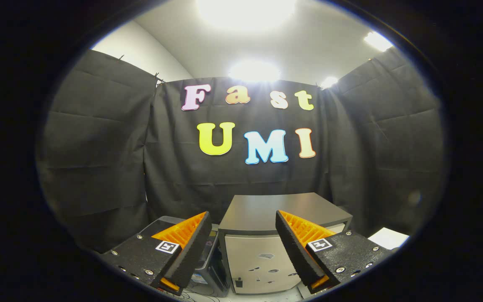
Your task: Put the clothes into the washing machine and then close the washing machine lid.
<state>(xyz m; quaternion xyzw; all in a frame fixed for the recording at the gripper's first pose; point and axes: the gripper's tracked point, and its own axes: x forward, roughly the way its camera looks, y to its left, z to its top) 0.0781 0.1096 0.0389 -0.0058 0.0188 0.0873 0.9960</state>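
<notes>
Beyond the fingers: boxy cabinet (pixel 266 235), dark flat top, pale front with small stickers, unreadable | gripper (pixel 243 247): ribbed fingers spread apart, holding nothing | left: dark bin (pixel 212 268)

No readable word or number stands on anything ahead. Each finger of the gripper (pixel 242 214), the two held wide apart with nothing between them, carries a square black-and-white coded marker on its upper face, one on the left finger (pixel 167 246) and one on the right (pixel 318 244); these hold patterns, not letters. Between and beyond the fingers, the pale front of a box-shaped unit (pixel 262 207) bears a few small dark stickers (pixel 266 256) near its middle, too small to read.
</notes>
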